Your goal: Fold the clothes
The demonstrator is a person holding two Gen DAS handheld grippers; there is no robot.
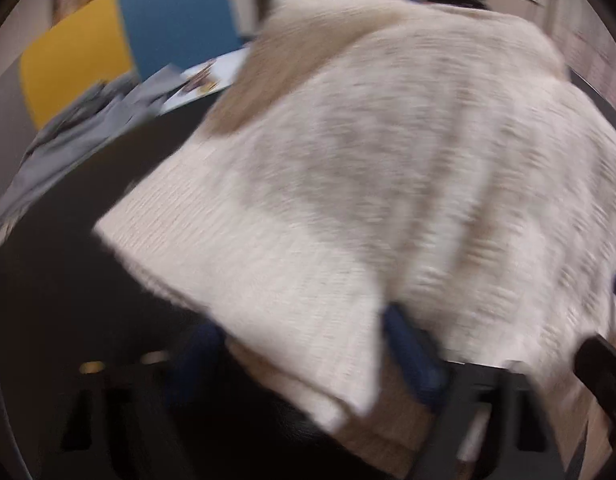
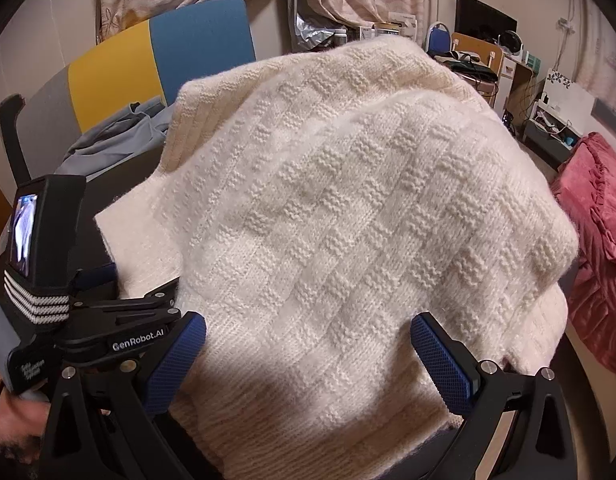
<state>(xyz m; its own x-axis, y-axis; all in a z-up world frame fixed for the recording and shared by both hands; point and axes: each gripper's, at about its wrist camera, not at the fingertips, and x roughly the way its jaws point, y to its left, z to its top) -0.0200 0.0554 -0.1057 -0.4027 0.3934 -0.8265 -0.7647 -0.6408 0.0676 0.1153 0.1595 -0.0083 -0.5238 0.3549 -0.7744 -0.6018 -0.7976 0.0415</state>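
A cream knit sweater with a checkered texture lies folded in layers on the dark table and fills both views. The left wrist view is blurred by motion. My left gripper is open, its blue fingers wide apart with a folded sweater corner lying between and over them. My right gripper is open too, its blue pads standing either side of the sweater's ribbed hem. The left gripper's black body sits at the sweater's left edge, its fingertips hidden by the knit.
A crumpled grey garment lies at the table's far left, with a printed sheet beside it. Behind stands a yellow and blue chair back. A red blanket is at the right, with cluttered shelves beyond.
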